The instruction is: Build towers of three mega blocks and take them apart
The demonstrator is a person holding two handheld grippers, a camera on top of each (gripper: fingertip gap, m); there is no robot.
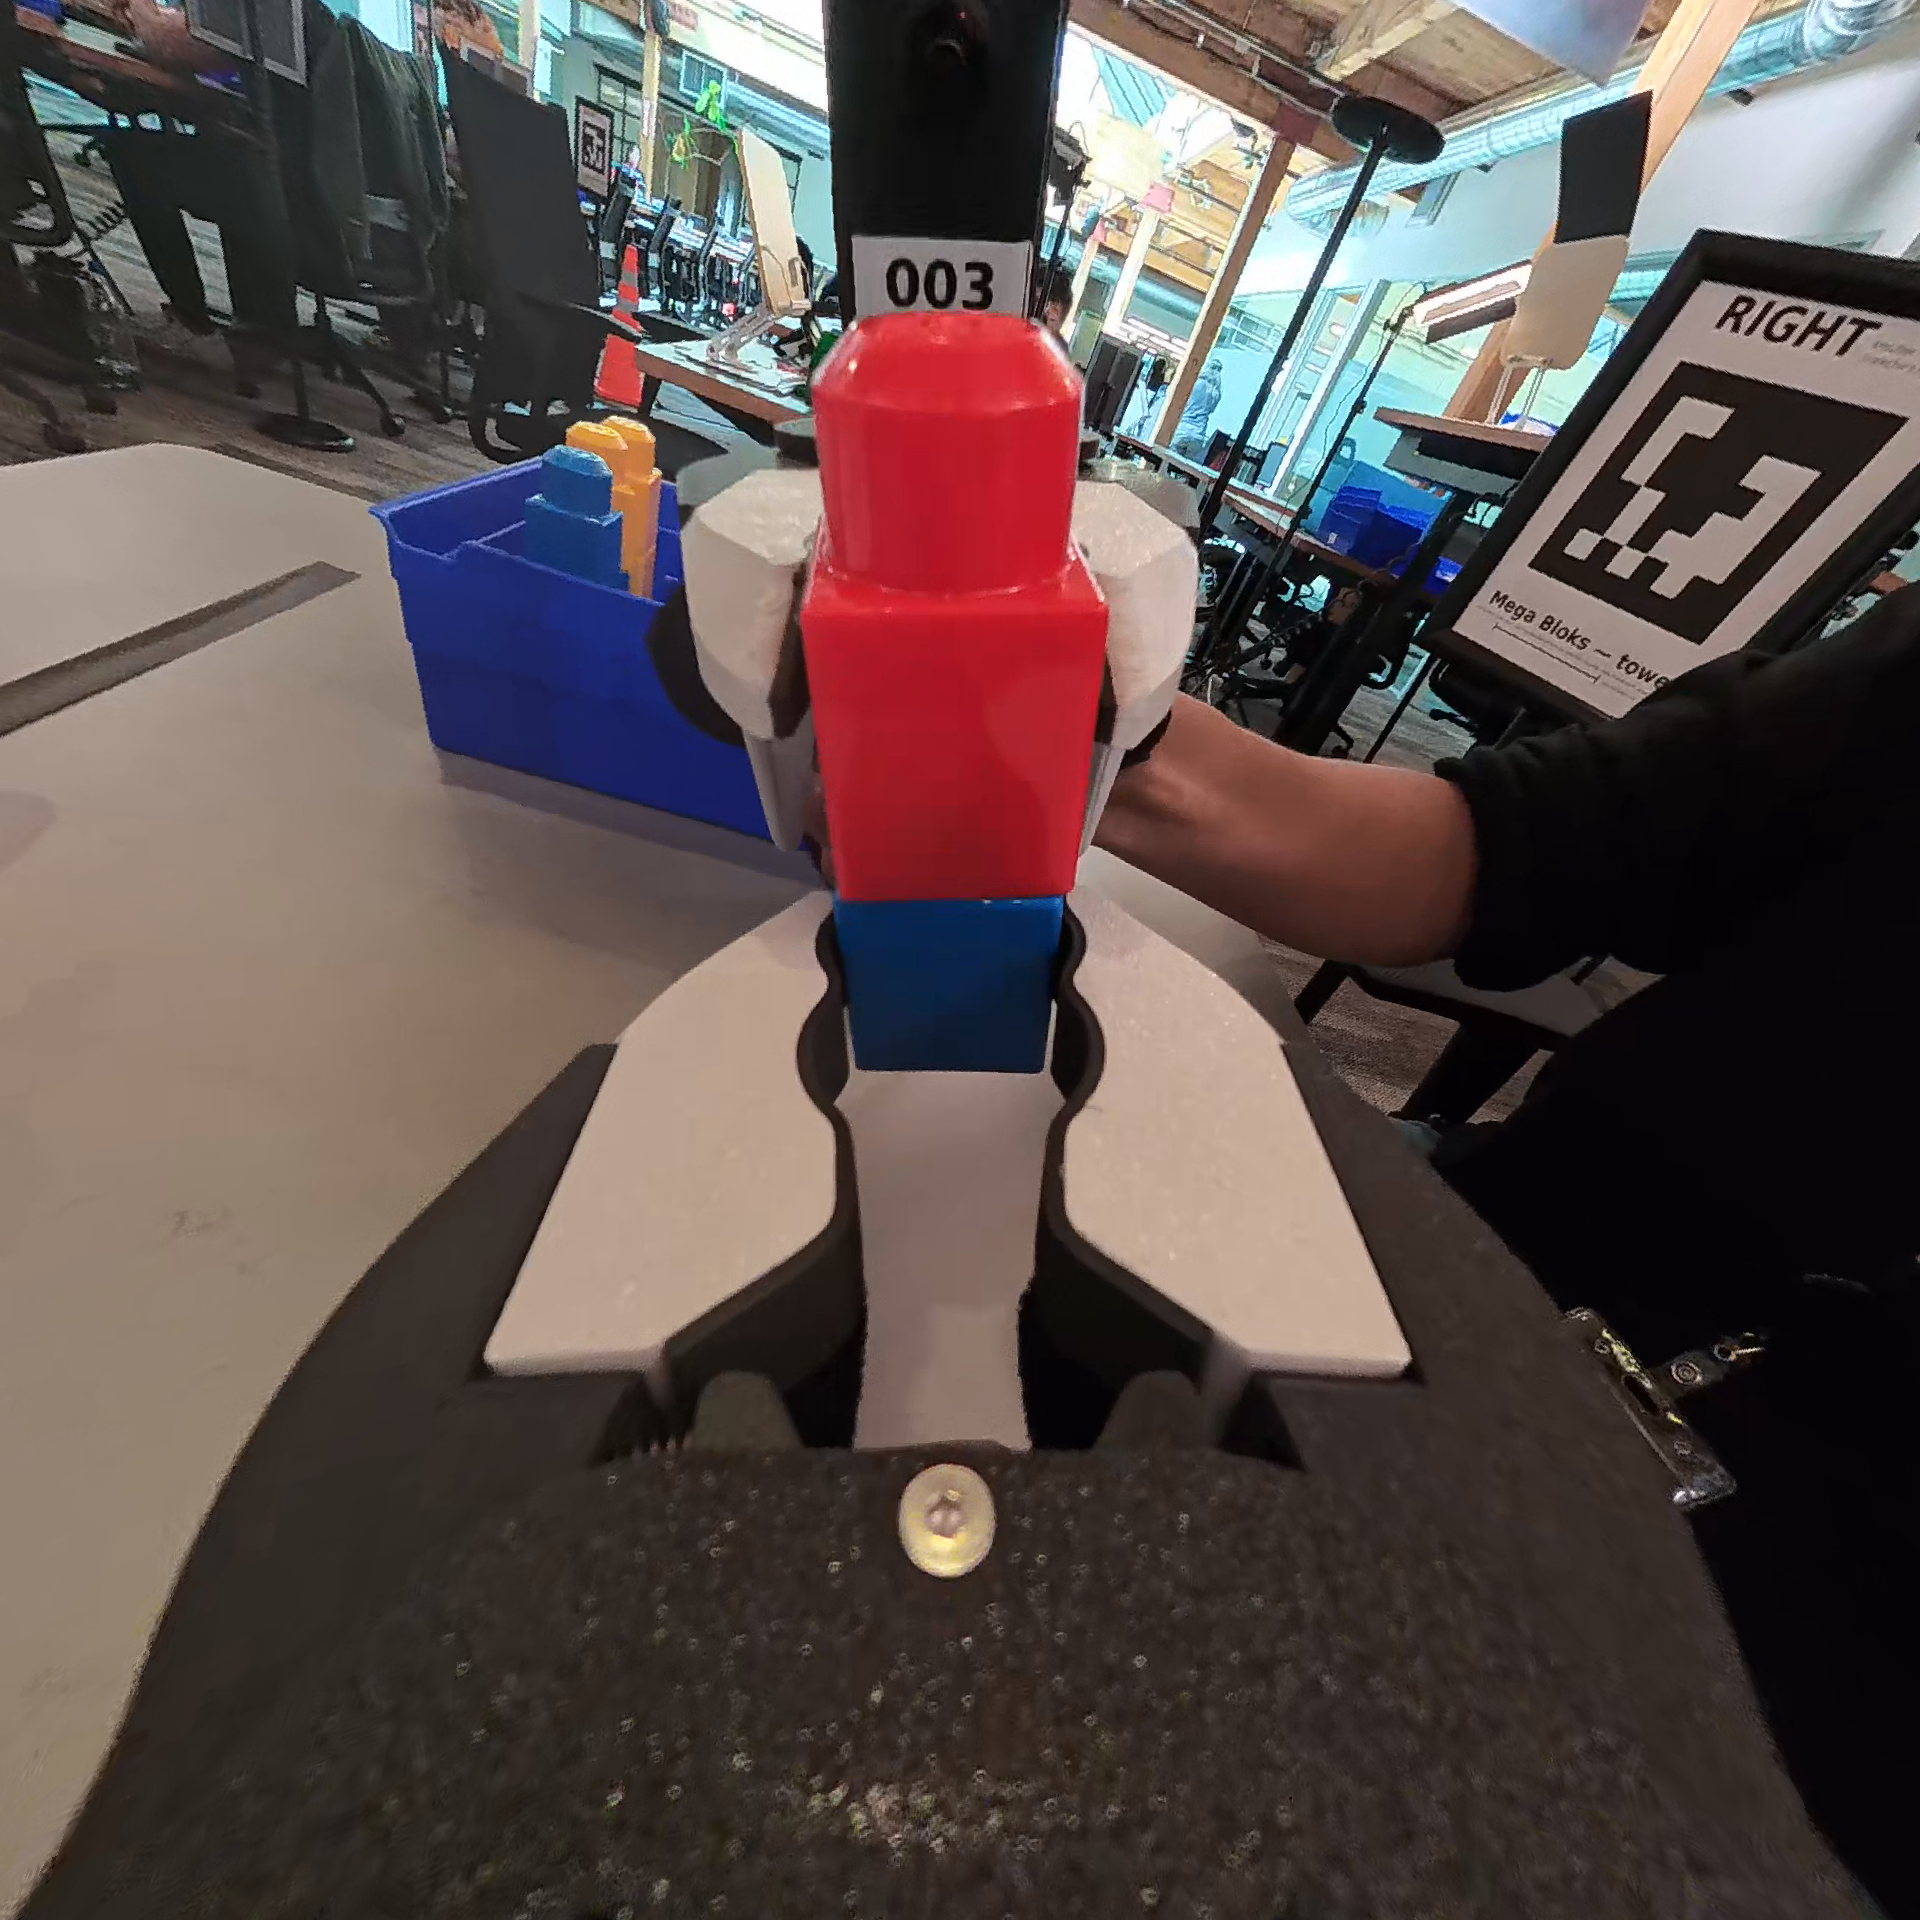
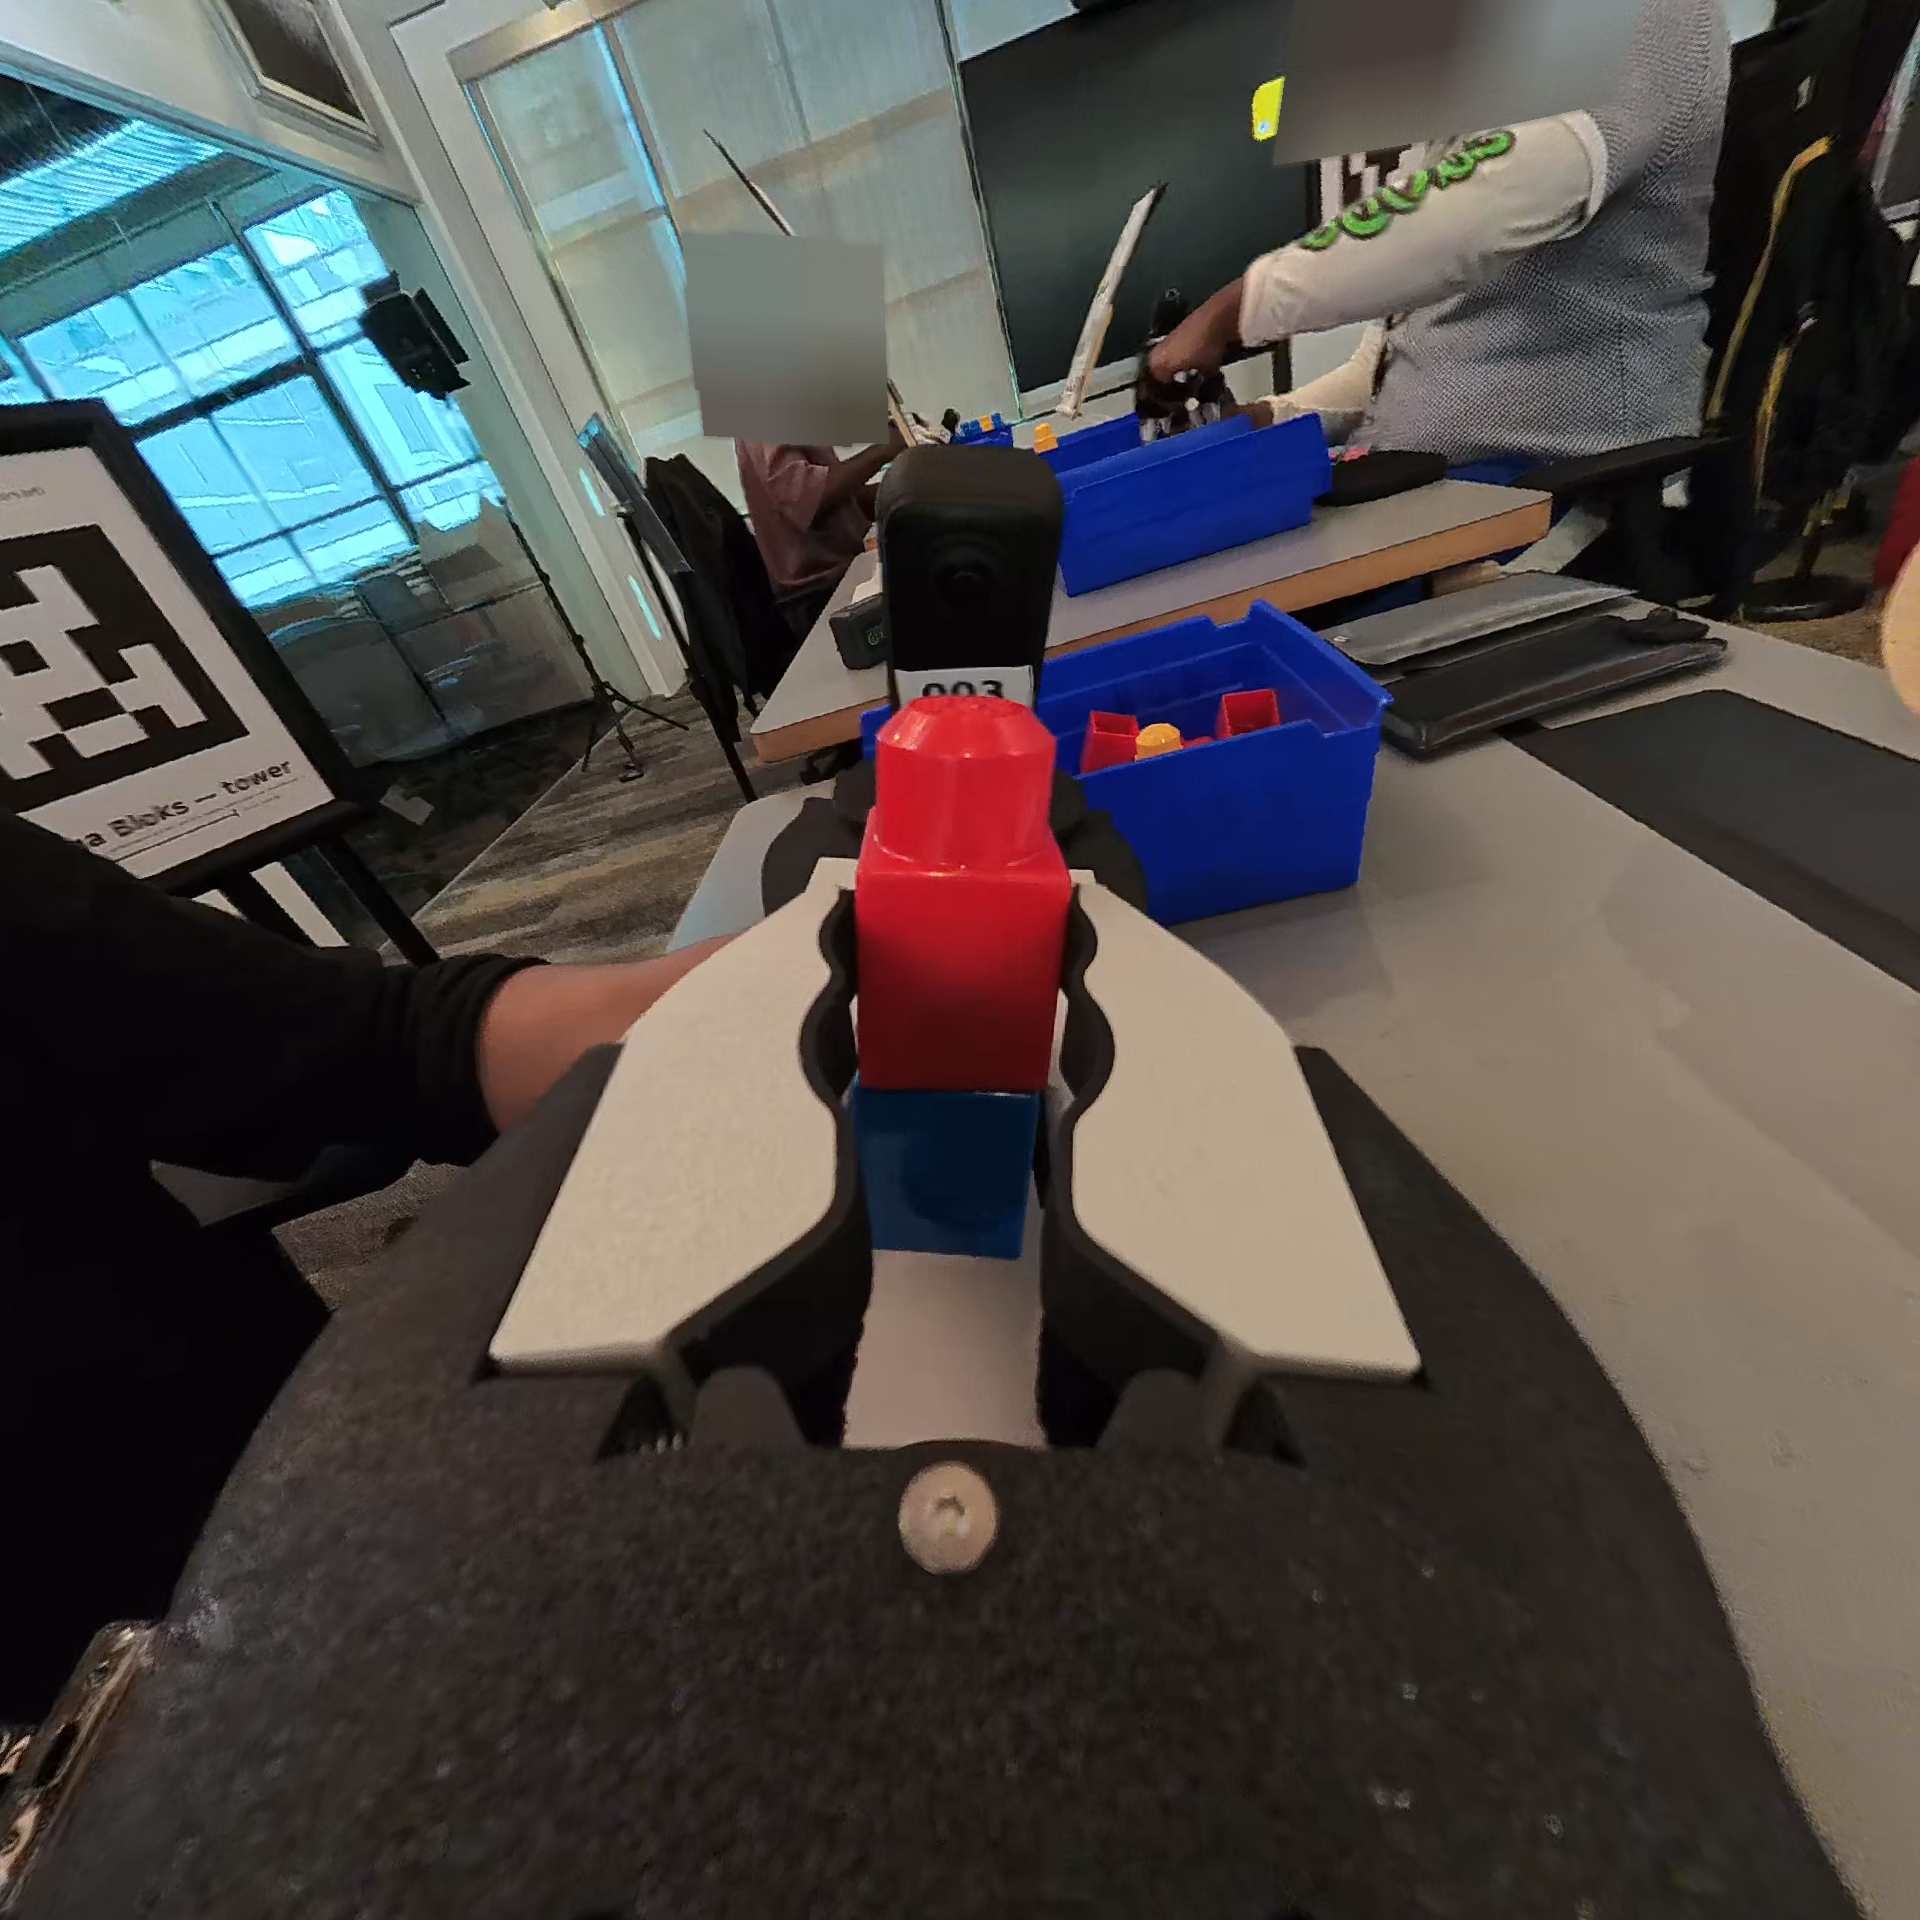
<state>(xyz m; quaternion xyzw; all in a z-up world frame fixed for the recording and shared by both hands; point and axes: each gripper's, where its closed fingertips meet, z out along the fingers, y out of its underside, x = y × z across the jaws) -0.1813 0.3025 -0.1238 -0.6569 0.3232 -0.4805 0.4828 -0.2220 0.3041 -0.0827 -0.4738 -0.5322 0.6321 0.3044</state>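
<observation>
A red block [image 1: 951,665] sits stacked on a blue block [image 1: 948,982], held above the grey table [image 1: 208,935]. My left gripper [image 1: 948,971] is shut on the blue block. My right gripper [image 1: 945,623] faces it from the far side, its white fingers [image 1: 732,603] clamped on the red block. In the right wrist view my right gripper [image 2: 961,987] is shut on the red block [image 2: 961,935], with the blue block [image 2: 945,1174] under it. The left gripper's camera body [image 2: 966,561] shows behind the stack; its fingers are hidden.
A blue bin [image 1: 540,675] behind the stack holds a blue and an orange block tower [image 1: 613,499]. The bin [image 2: 1247,831] also holds loose red and orange blocks. A framed sign on a stand [image 1: 1714,499] is beside the table. A person's sleeve [image 1: 1662,810] reaches in. About 5 centimetres separates my left fingertips from my right.
</observation>
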